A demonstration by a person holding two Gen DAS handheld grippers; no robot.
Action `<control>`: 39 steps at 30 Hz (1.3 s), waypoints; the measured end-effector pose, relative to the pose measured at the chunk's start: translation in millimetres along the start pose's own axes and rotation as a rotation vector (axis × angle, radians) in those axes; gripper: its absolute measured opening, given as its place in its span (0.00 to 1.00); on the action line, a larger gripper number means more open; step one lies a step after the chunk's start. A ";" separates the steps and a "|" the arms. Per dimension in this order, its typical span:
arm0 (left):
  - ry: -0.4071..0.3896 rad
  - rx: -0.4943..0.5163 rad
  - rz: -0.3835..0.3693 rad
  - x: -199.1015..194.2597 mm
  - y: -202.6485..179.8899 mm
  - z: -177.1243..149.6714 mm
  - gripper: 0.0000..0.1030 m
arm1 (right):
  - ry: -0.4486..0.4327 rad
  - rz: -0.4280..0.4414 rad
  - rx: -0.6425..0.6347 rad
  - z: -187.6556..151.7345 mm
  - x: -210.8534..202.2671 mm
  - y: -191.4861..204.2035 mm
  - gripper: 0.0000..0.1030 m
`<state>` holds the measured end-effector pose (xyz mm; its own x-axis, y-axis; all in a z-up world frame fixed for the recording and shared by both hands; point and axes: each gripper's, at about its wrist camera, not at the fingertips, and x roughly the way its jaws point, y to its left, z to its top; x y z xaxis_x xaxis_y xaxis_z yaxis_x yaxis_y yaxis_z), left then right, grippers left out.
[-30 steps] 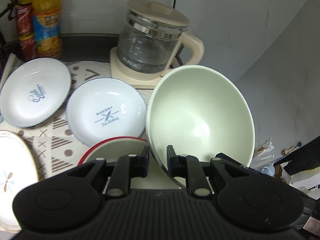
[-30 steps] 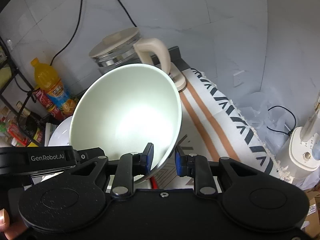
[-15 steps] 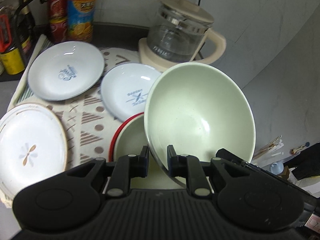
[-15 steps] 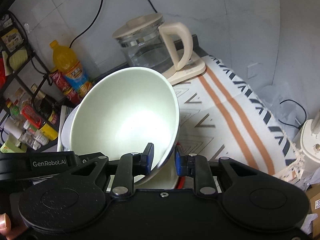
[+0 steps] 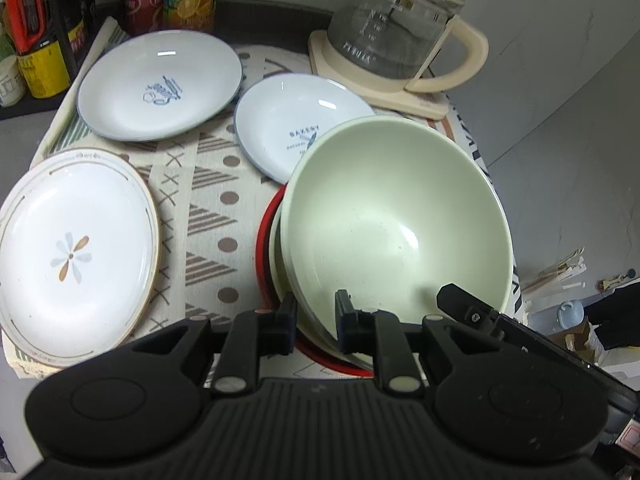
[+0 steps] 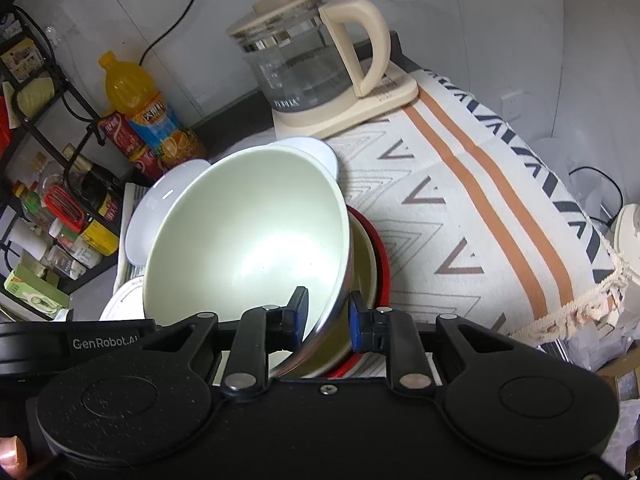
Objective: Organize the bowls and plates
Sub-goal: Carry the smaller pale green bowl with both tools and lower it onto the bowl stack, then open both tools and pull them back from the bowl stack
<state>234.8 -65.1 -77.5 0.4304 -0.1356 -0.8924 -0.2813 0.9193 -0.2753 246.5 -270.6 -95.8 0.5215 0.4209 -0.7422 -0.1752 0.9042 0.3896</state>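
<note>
Pale green bowl point(image 5: 396, 224), glossy, rigid, with a thin metallic-looking outer edge in the right wrist view point(image 6: 248, 236). Judged light for its size but slick and breakable; any slip puts it onto hard dishes below. Best purchase is the rim, where both tools already have it.

Left gripper point(image 5: 316, 322): jaws closed onto the bowl's near rim, one finger inside the wall, one outside. Right gripper point(image 6: 326, 316): likewise clamped across the rim on the opposite side, blue pads either side of the edge. Bowl is tilted, opening facing each camera, filling centre-right of the left view and centre-left of the right view.

Position: bowl sits low over the red-rimmed bowl point(image 5: 266, 256), which lies at frame centre on the patterned cloth point(image 5: 212, 184). Whether the two bowls touch cannot be told; the green one looks partly nested. Judged step: stacking bowl into bowl, nearly done, release pending.

Elsewhere, left view: flower-pattern plate point(image 5: 72, 256) at left edge, large blue-print plate point(image 5: 160, 84) upper left, smaller "BAKERY" plate point(image 5: 288, 128) just behind the bowls, still unstacked. Glass kettle point(image 5: 396, 28) upper right, juice bottle point(image 6: 136, 104) behind.

Risk: uneven release could tip the bowl against the red rim.
</note>
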 end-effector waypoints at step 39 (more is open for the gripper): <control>-0.169 -0.179 0.150 -87.4 84.0 -56.5 0.79 | 0.030 0.115 -0.134 -43.2 -30.3 33.5 0.32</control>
<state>125.2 3.1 -42.9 0.5046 0.0745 -0.8601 -0.4931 0.8427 -0.2163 188.8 -249.9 -83.8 0.4669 0.5223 -0.7136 -0.3431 0.8507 0.3982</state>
